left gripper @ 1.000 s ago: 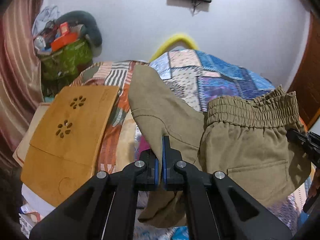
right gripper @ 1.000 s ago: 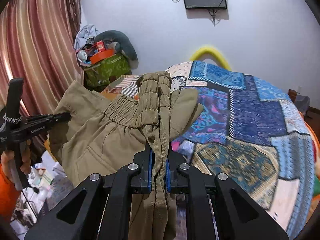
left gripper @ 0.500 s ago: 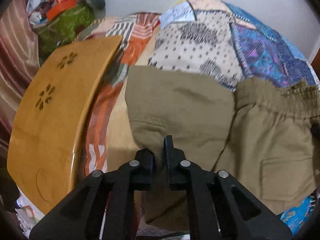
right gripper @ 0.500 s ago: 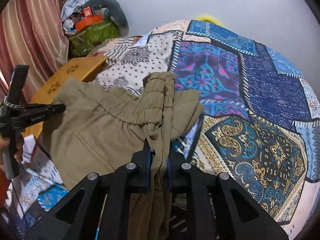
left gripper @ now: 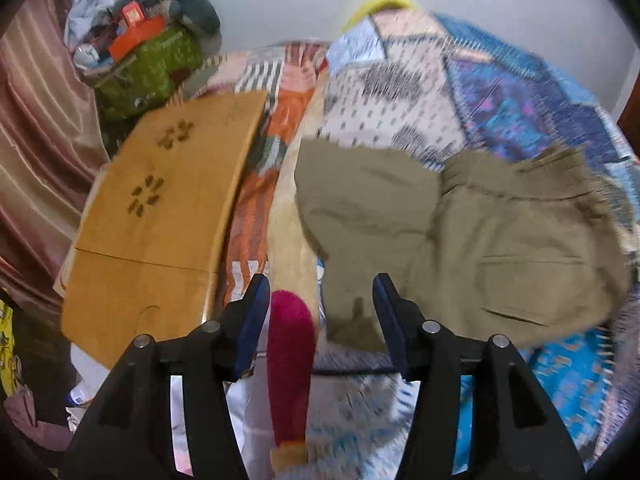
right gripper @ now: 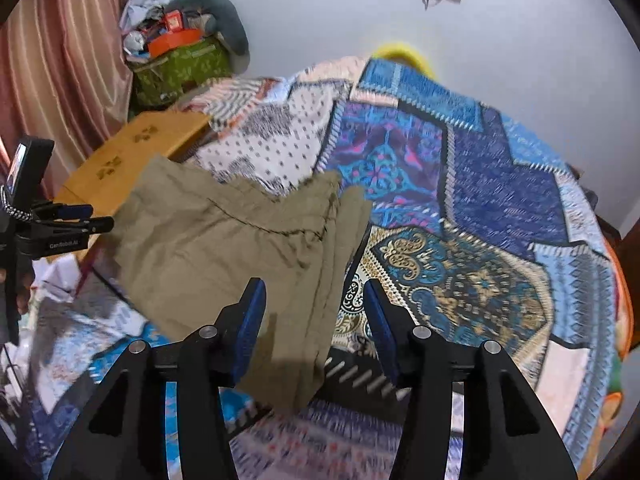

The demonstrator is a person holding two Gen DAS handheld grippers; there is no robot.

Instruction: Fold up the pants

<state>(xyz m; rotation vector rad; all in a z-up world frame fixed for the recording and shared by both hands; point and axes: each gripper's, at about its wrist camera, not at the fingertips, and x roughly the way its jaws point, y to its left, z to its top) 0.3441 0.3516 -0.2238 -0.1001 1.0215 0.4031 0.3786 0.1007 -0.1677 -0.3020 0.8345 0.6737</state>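
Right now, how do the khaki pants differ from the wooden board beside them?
The pants are soft olive-khaki cloth, lying rumpled on the patchwork quilt; the wooden board is stiff, flat, honey-coloured, with flower-shaped cutouts. The pants lie ahead of both grippers; the board sits off at the bed's left edge. Neither is gripped.

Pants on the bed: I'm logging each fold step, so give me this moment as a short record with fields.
pants: khaki, lying on the quilt, folded over
waistband: elastic edge toward the far side
left gripper: jaws opening, pads off the cloth
right gripper: jaws opening, cloth between them, not pinched
beside pants: wooden board
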